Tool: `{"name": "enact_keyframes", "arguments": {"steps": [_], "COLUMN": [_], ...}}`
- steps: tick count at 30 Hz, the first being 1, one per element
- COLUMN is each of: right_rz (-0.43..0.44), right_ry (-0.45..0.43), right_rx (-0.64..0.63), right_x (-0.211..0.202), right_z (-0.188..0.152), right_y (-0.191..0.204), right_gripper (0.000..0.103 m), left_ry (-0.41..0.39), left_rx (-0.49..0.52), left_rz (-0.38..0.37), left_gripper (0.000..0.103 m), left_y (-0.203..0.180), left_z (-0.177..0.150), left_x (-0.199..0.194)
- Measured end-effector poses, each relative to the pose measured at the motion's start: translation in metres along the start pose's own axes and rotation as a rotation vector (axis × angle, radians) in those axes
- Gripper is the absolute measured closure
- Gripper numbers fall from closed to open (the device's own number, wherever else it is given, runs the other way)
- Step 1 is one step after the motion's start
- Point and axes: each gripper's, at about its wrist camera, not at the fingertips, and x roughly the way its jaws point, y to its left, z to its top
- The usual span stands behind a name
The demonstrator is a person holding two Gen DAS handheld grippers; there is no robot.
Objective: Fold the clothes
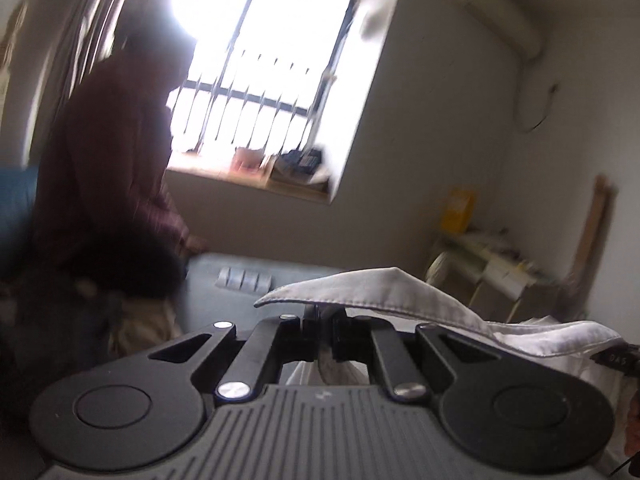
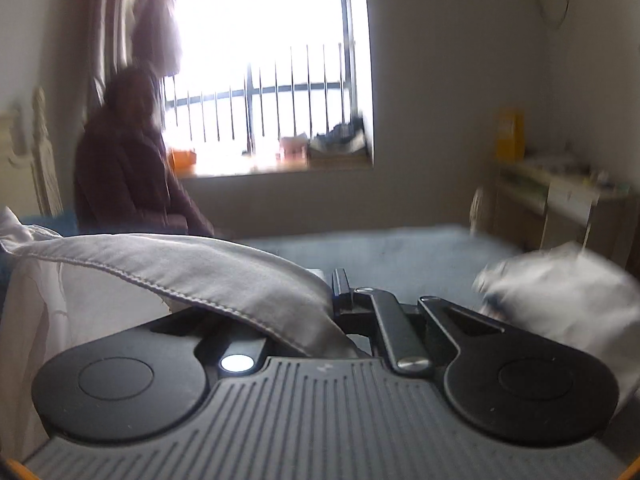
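Bright window light washes out both views of a bedroom, where a blue-grey bed [image 1: 240,280] fills the middle ground and a person in a dark red coat [image 1: 116,152] stands by the window [image 1: 264,60]. From the left wrist, the left gripper [image 1: 326,322] has its jaws drawn nearly together on a stitched hem of a white garment [image 1: 360,288]; the cloth is lifted clear of the bed, arches over the jaws, and trails off to the right, where more of it hangs below. From the right wrist, the right gripper [image 2: 334,300] looks clamped on the same white garment, whose hemmed edge [image 2: 180,268] sweeps in from the left and drapes over the left linkage, hiding that finger, so I cannot tell how narrow the gap is. Another pale bundle [image 2: 560,300] sits blurred on the bed at right. The risk I judge: each grip takes only a thin edge, so a sharp tug or uneven spread could slip the hem free, or the draped cloth could snag in the linkage.
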Motion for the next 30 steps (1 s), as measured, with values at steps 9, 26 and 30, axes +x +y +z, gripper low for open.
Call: {"name": "enact_keyframes", "arguments": {"steps": [9,26,30], "right_rz": [-0.059,0.196,0.198], "right_ry": [0.453,0.517,0.552], "right_rx": [0.011,0.105,0.012], "right_x": [0.246,0.293,0.300], "right_z": [-0.111,-0.095,-0.090], "right_y": [0.024,0.006,0.015], "right_gripper": [0.100,0.022,0.020], "left_ry": [0.352,0.513,0.529], "left_rx": [0.036,-0.193,-0.376], "left_rz": [0.179,0.075,0.098], "left_gripper": [0.097,0.035,0.034], "left_y": [0.069,0.134,0.149], "left_z": [-0.093,-0.105,-0.110], "left_x": [0.187,0.244,0.257]}}
